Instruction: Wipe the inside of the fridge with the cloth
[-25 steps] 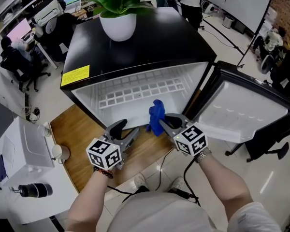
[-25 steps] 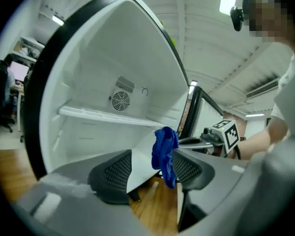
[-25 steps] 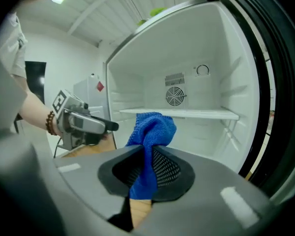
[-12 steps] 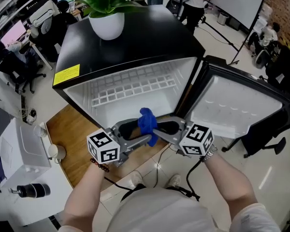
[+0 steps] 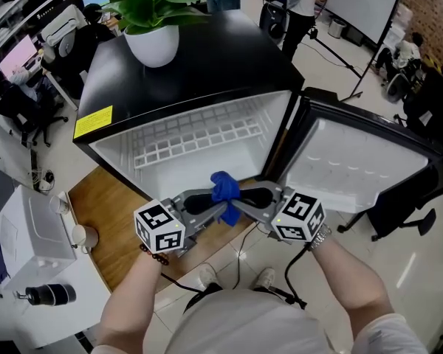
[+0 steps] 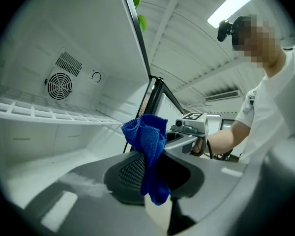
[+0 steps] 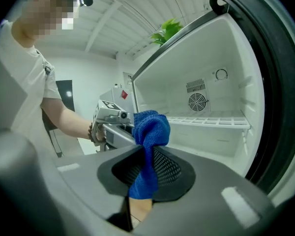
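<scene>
Left gripper (image 5: 209,200), its jaws just drawn in, and right gripper (image 5: 242,200), jaws narrow, both pinch the same blue cloth (image 5: 224,189) from opposite sides. It hangs bunched just before the open fridge (image 5: 199,65), near its wire shelf (image 5: 192,139).

A white short-sleeved shirt (image 5: 244,319) covers the torso. Past the shirt's left sleeve, a dark bead bracelet (image 5: 152,254) rings the wrist of the left hand (image 7: 95,132). Past its right sleeve, a wristwatch (image 5: 318,236) sits behind the right hand (image 6: 202,143). Above the shirt, a black head camera (image 6: 226,28) is worn.
</scene>
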Tool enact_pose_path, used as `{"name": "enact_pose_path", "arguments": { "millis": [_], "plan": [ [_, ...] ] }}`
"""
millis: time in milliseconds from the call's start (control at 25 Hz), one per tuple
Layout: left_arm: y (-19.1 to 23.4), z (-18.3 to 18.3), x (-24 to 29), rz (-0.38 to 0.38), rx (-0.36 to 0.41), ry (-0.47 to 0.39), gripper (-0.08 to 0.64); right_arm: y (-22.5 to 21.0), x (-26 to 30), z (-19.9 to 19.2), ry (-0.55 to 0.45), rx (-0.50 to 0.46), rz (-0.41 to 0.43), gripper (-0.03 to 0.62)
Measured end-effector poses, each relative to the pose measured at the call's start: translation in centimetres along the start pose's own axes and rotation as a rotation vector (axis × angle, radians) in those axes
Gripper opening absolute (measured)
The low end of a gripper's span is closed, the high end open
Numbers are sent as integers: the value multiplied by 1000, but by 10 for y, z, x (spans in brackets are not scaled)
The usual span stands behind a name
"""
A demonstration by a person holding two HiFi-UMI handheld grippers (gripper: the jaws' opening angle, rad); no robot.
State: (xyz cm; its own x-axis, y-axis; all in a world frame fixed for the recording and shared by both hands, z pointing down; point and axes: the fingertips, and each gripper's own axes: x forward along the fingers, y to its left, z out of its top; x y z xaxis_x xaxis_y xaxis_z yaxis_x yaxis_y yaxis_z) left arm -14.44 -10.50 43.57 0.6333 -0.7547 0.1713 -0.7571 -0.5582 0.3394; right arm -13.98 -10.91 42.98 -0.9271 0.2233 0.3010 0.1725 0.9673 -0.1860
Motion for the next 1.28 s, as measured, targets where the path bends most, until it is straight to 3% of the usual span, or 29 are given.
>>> {"name": "enact_pose_path", "arguments": {
  "millis": [360,560,680,920,1280],
  "plan": [
    [54,2,11,258,57,-8,74,-49,-10,-6,12,-64,-318,69],
    [85,-5,25,392,105,32,74,-63,-19,2,-16,-89,-430,54],
    [103,-13,34,451,114,47,74,-63,-23,4,-23,-113,-460,2],
    [145,-26,52,583,96,63,74,-60,-28,-2,-16,-108,-476,2],
    [196,-16,84,684,83,27,72,-46,-26,-6,8,-141,-441,2]
  ]
}}
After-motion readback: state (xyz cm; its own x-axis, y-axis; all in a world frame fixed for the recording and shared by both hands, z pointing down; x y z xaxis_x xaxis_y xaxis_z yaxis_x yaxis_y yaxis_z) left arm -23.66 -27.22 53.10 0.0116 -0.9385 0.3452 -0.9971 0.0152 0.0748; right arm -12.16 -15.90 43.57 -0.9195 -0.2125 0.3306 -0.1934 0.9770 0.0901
